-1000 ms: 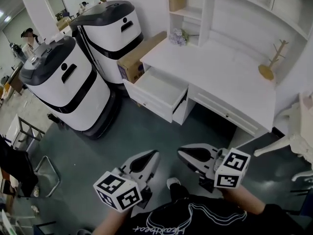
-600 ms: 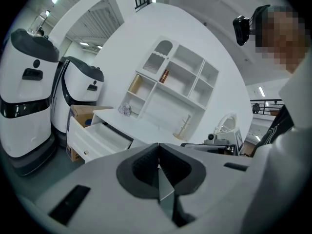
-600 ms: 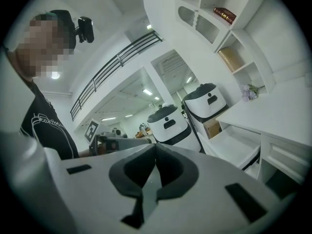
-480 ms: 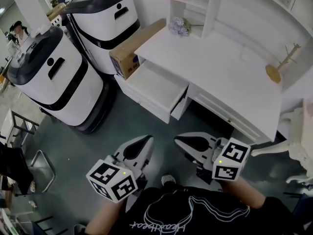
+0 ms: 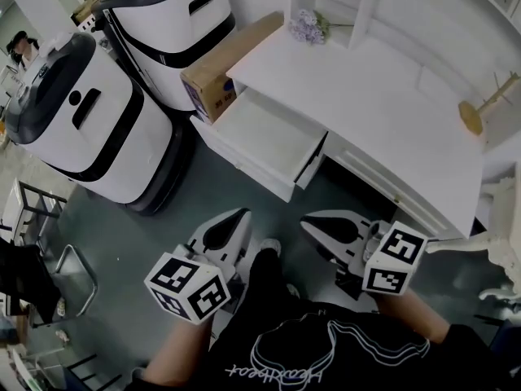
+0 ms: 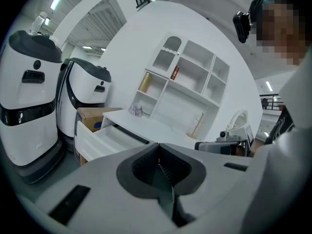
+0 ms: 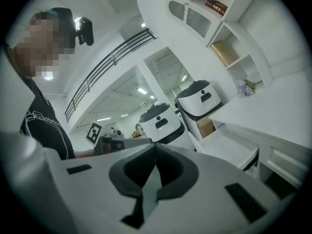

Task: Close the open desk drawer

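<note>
1. Head view: the drawer (image 5: 273, 133) stands pulled out from the left end of the white desk (image 5: 383, 112). It is empty inside, and a cardboard box (image 5: 220, 63) lies just beside it.
2. The left gripper (image 5: 234, 217) and right gripper (image 5: 316, 220) hang near the person's body, well apart from the drawer. Neither touches anything.
3. Left gripper view and right gripper view: each pair of jaws is pressed together, with nothing between them.
4. Handling (judgement): the drawer is a rigid box, probably light while empty, and should slide on its runners. No grasp seems needed. A flat push with the closed jaws on the middle of the front panel (image 5: 244, 157) would likely keep it from skewing, though the painted face may be slippery.
5. The left gripper view alone shows the front panel nearly face on, and the shelves (image 6: 180, 77) above the desk. The head view alone shows the drawer's bare floor and how far out it stands.
</note>
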Motion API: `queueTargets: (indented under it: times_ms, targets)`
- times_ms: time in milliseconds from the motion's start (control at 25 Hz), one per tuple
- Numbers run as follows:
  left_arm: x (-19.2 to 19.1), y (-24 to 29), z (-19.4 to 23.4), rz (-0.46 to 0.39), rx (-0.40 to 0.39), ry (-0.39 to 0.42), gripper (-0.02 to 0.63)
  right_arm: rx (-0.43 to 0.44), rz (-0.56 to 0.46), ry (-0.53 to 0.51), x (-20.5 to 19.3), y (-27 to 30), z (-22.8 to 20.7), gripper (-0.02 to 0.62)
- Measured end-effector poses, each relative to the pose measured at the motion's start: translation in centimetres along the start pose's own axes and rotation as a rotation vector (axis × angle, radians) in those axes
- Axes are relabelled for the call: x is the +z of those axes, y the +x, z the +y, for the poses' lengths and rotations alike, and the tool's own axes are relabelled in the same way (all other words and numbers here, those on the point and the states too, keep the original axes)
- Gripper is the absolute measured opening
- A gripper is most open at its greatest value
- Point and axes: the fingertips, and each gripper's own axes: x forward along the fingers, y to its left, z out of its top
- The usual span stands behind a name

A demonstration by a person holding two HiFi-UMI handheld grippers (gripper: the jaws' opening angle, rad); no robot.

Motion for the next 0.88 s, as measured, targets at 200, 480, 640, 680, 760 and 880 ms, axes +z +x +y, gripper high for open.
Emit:
queueTargets:
  times_ms: [200,480,640,680,760,880]
  targets:
    - [0.2,2.4,2.9,0.045,-0.003,0.024,0.005,-0.032,-0.017,0.045,1.2,1.6,-2.9,0.006]
    - [0.1,6.0,7.8,0.115,-0.003,0.036,0.005,-0.085,-0.015,0.103,2.3,4.2,-6.9,0.006]
    - [-0.8,7.6,10.6,0.155,0.003,0.066,0.005,-0.106,-0.011,0.140,2.1,5.7,-8.6,0.006]
    - [-1.1,8.0,11.3,0.166,0.005,0.066,0.005,-0.113,-0.009,0.146,2.0,6.1,-9.0,0.006]
    - [-1.9,8.9,12.6,0.185,0.006,0.062,0.005,-0.123,-0.006,0.159,1.8,6.8,-9.8,0.006]
    - [-3.0,10.1,14.2,0.208,0.002,0.058,0.005,-0.140,0.002,0.179,1.3,7.7,-10.9,0.006]
